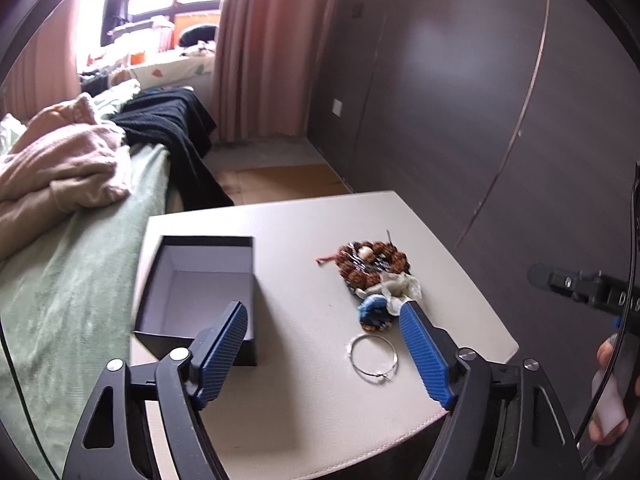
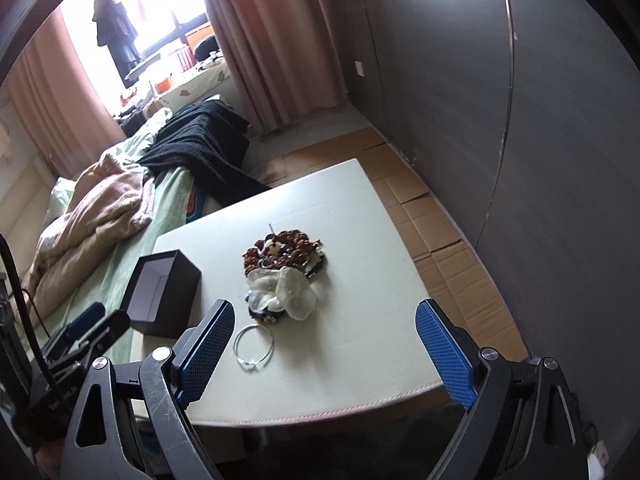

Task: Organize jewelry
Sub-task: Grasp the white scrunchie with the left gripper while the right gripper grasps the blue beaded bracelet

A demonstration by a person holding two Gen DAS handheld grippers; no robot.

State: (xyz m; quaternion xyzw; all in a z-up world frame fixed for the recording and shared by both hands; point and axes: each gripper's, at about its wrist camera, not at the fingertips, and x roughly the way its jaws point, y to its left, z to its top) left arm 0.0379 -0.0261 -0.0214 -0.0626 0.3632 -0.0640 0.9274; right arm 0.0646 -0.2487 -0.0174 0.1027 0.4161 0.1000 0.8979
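Observation:
An open, empty black box [image 1: 200, 296] stands at the left of the white table [image 1: 288, 412]; it also shows in the right wrist view [image 2: 160, 292]. A heap of brown bead bracelets [image 1: 372, 264] lies mid-table with a cream fabric flower [image 1: 400, 286] and a blue piece [image 1: 374, 312] in front. A thin silver bangle [image 1: 374, 356] lies nearest, also in the right wrist view [image 2: 255, 346]. My left gripper [image 1: 322, 312] is open and empty above the table between box and jewelry. My right gripper [image 2: 326, 312] is open and empty, just short of the flower [image 2: 282, 290] and beads [image 2: 284, 250].
A bed [image 1: 60, 280] with a green sheet, a pink blanket and black clothing adjoins the table's left side. A dark wardrobe wall [image 1: 480, 120] stands to the right. Cardboard [image 2: 432, 216] covers the floor beyond the table.

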